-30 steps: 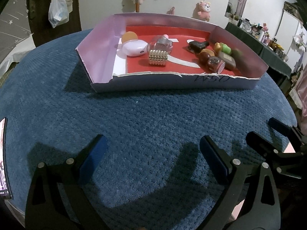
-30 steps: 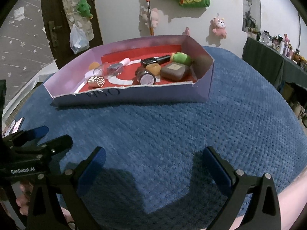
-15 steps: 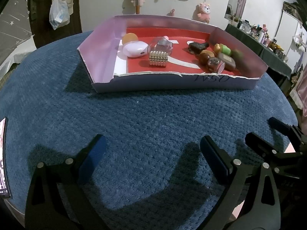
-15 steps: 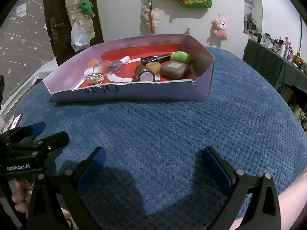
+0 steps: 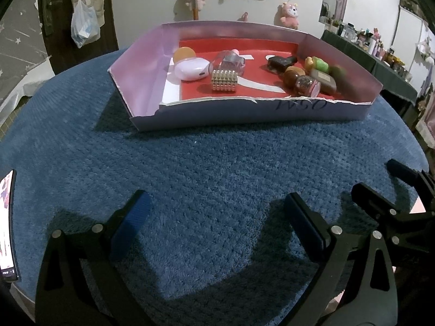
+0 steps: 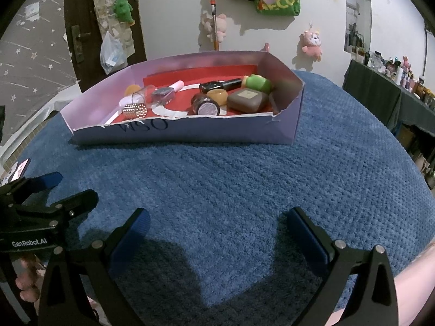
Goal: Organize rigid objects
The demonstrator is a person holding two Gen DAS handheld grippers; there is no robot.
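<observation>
"GenRobot.AI" is printed on the left tool (image 6: 62, 190); handwritten letters mark the cardboard tray's (image 6: 190, 131) front wall. Both tools, the right tool (image 6: 214, 231) included, hover over the blue bench (image 5: 217, 168) with fingers spread and empty. The bead cube (image 5: 224, 80), jars and bottles lie inside the tray.

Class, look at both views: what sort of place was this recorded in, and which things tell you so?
Most likely a room in someone's home, perhaps a bedroom. Plush toys hang on the wall, a plastic bag hangs on a dark door, and a side counter is crowded with small bottles.
</observation>
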